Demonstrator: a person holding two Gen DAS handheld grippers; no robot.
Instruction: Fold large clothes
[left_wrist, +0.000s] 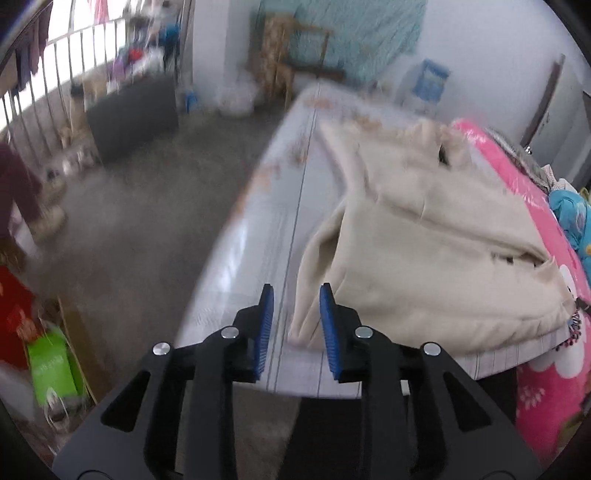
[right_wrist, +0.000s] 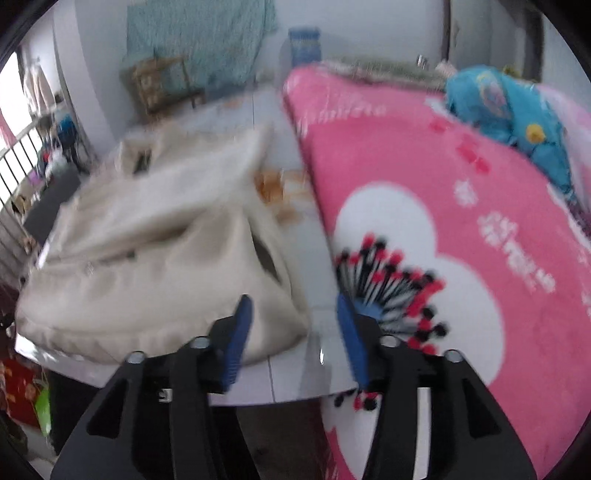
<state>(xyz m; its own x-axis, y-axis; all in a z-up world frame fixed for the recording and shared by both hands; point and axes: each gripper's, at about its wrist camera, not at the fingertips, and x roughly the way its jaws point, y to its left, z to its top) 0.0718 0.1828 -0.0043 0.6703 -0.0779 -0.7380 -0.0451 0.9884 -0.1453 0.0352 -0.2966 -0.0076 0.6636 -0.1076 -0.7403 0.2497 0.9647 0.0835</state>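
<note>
A large cream garment (left_wrist: 424, 236) lies bunched and partly folded on a pale blue-white sheet (left_wrist: 266, 229) over a bed. My left gripper (left_wrist: 295, 325) is open and empty, above the sheet at the garment's near left corner. In the right wrist view the same garment (right_wrist: 155, 258) lies left of centre. My right gripper (right_wrist: 293, 332) is open and empty, over the sheet (right_wrist: 317, 258) at the garment's near right corner, its left finger in front of the cloth.
A pink flowered blanket (right_wrist: 461, 229) covers the bed's right side, with a blue bundle (right_wrist: 517, 122) on it. The floor (left_wrist: 147, 221) lies left of the bed, with a dark box (left_wrist: 133, 114), a railing, a wooden chair (left_wrist: 291, 55) and a green bag (left_wrist: 51, 365).
</note>
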